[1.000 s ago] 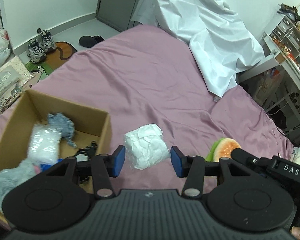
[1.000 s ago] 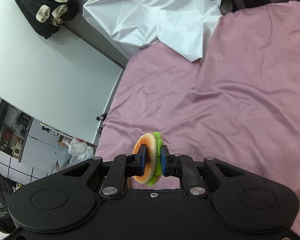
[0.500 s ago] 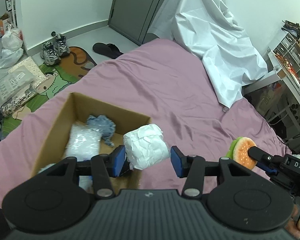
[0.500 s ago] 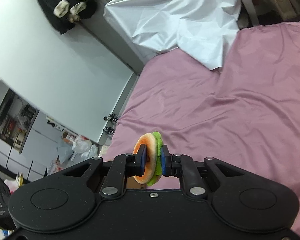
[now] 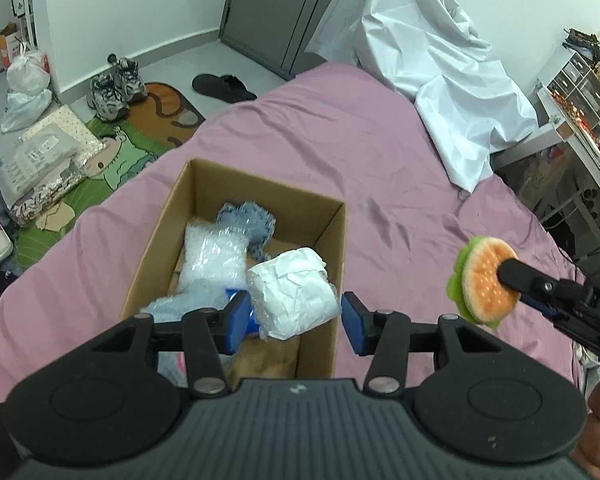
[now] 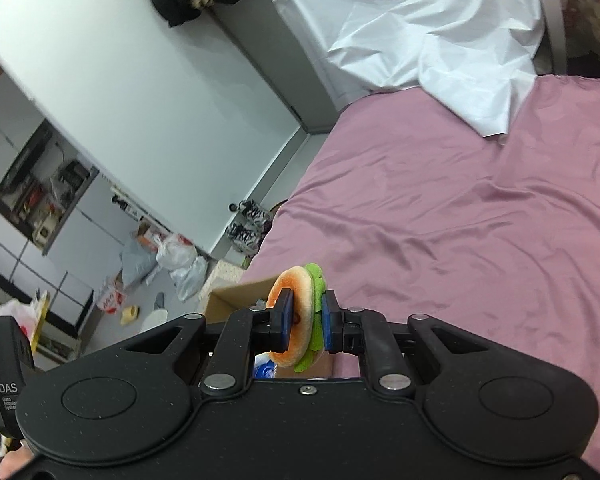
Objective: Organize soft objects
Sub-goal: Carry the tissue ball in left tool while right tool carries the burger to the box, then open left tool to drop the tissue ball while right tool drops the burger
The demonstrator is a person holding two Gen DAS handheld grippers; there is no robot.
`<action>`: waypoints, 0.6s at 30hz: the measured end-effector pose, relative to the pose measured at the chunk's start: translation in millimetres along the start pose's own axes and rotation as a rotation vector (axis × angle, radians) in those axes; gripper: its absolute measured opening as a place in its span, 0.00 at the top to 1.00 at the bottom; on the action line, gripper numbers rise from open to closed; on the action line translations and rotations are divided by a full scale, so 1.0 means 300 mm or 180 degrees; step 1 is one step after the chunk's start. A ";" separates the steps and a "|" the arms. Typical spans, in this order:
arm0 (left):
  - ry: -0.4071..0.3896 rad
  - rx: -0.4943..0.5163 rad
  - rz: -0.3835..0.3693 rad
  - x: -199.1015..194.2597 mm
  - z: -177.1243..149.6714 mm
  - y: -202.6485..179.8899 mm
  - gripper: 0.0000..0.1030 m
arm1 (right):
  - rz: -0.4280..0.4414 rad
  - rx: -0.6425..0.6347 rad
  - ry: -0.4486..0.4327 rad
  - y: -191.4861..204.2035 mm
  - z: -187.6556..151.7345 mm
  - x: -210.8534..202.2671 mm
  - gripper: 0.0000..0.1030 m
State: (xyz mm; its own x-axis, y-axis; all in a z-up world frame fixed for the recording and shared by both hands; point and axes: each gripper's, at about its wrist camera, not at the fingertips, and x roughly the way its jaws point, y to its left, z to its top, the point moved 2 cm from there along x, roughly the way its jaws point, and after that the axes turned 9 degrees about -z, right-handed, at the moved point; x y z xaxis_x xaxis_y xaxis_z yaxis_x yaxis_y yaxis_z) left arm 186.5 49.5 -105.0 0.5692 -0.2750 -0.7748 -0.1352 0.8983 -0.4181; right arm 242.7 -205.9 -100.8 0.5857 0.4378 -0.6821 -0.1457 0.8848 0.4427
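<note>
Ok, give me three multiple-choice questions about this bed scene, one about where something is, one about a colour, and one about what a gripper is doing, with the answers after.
1. Where is the cardboard box?
A. on the pink bed sheet
B. on the floor by the shoes
C. on the desk

2. What colour is the fringe of the burger toy?
A. blue
B. green
C. red

3. What is the right gripper doing?
A. standing open and empty
B. shut on a shoe
C. shut on the burger toy

Answers: 1 A, the box stands on the pink sheet. 2 B, a green edge shows beside the orange bun. 3 C, both blue pads press the toy's flat sides.

The left gripper has a white wrapped bundle between its pads, above the box.
</note>
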 end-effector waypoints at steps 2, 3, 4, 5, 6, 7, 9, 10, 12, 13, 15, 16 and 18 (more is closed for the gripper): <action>0.0043 -0.0010 -0.0019 -0.003 -0.015 0.018 0.53 | -0.0006 -0.0065 0.0028 0.032 -0.015 0.008 0.86; 0.0066 -0.0009 -0.0028 -0.003 -0.021 0.026 0.53 | -0.0004 -0.0093 0.0041 0.045 -0.021 0.011 0.86; 0.0087 -0.0002 -0.0040 -0.003 -0.026 0.034 0.53 | 0.0000 -0.0128 0.0057 0.062 -0.027 0.016 0.86; 0.0110 0.0004 -0.0050 -0.003 -0.030 0.042 0.53 | 0.0000 -0.0159 0.0070 0.076 -0.032 0.020 0.86; 0.0130 0.0003 -0.0046 -0.004 -0.033 0.049 0.53 | 0.0001 -0.0196 0.0085 0.093 -0.039 0.026 0.86; 0.0152 -0.0001 -0.0066 -0.004 -0.035 0.055 0.50 | 0.0003 -0.0220 0.0100 0.107 -0.046 0.029 0.86; 0.0175 -0.0001 -0.0184 -0.008 -0.036 0.062 0.48 | 0.0009 -0.0278 0.0139 0.137 -0.058 0.041 0.86; 0.0185 0.0012 -0.0211 -0.012 -0.035 0.065 0.44 | 0.0013 -0.0312 0.0158 0.152 -0.063 0.046 0.86; 0.0169 0.0054 -0.0195 -0.023 -0.031 0.068 0.37 | 0.0025 -0.0363 0.0188 0.179 -0.073 0.055 0.86; 0.0143 0.0065 -0.0197 -0.031 -0.026 0.071 0.36 | 0.0027 -0.0379 0.0201 0.192 -0.078 0.058 0.86; 0.0098 0.0042 -0.0205 -0.051 -0.017 0.087 0.35 | 0.0022 -0.0416 0.0237 0.216 -0.086 0.070 0.85; 0.0086 0.0028 -0.0197 -0.061 -0.012 0.097 0.34 | 0.0018 -0.0429 0.0254 0.224 -0.090 0.076 0.85; 0.0053 0.0020 -0.0158 -0.080 -0.001 0.118 0.34 | -0.0004 -0.0465 0.0292 0.243 -0.098 0.090 0.85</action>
State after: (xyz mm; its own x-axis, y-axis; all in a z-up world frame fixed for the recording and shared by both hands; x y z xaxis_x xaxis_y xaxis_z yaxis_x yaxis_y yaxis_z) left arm 167.7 87.8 -101.3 0.5616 -0.3249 -0.7609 -0.1019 0.8855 -0.4533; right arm 224.4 -124.9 -104.0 0.5117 0.4435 -0.7358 -0.2633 0.8962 0.3570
